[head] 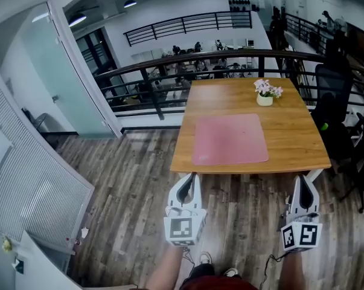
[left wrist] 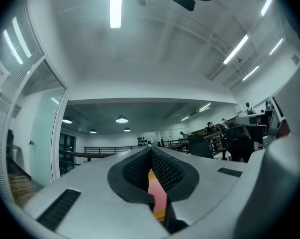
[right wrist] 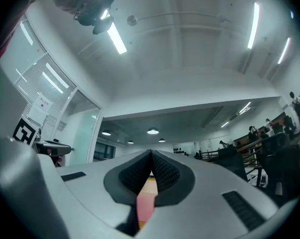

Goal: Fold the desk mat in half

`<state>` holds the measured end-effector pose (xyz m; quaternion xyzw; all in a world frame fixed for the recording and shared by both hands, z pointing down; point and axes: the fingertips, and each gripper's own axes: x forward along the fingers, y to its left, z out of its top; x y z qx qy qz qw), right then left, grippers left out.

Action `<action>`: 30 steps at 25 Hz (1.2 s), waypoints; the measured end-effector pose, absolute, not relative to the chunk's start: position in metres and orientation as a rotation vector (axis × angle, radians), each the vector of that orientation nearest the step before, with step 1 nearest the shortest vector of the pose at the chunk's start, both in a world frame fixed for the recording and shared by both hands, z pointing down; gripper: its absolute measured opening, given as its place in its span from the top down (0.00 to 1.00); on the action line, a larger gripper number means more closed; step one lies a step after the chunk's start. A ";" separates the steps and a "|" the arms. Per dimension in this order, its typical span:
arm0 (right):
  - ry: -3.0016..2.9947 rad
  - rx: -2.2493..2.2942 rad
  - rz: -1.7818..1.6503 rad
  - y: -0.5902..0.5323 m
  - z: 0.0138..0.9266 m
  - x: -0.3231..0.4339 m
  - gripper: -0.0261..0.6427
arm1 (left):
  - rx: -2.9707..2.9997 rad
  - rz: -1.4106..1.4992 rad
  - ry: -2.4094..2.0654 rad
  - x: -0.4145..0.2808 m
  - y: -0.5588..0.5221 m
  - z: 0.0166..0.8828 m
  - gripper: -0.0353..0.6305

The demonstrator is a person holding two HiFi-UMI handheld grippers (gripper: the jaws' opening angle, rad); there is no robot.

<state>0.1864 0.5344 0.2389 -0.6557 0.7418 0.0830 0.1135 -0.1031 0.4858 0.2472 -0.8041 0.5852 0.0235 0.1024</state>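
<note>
A pink desk mat (head: pixel 230 139) lies flat and unfolded on the near half of a wooden table (head: pixel 290 132). My left gripper (head: pixel 186 181) hangs in front of the table's near edge, off its left corner, jaws shut and empty. My right gripper (head: pixel 304 183) is level with it near the right corner, also shut with nothing held. Both stand apart from the mat. In the left gripper view the mat (left wrist: pixel 157 190) shows as a pink sliver behind the closed jaws, and in the right gripper view the mat (right wrist: pixel 146 203) shows the same way.
A small white pot of flowers (head: pixel 266 92) stands on the table's far right part. Dark office chairs (head: pixel 335 95) crowd the table's right side. A black railing (head: pixel 188 59) runs behind the table. Wood floor (head: pixel 133 180) spreads to the left, beside a glass partition (head: pixel 67 77).
</note>
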 end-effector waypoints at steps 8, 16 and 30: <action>2.180 -2.047 -0.005 0.523 0.282 0.231 0.95 | -2.481 -0.014 1.780 -0.064 0.486 0.279 0.92; 2.239 -2.087 -0.068 0.461 0.303 0.206 0.95 | -2.513 -0.048 1.798 -0.084 0.425 0.300 0.92; 2.237 -2.155 -0.053 0.296 0.301 0.141 0.95 | -2.588 -0.058 1.765 -0.144 0.250 0.308 0.92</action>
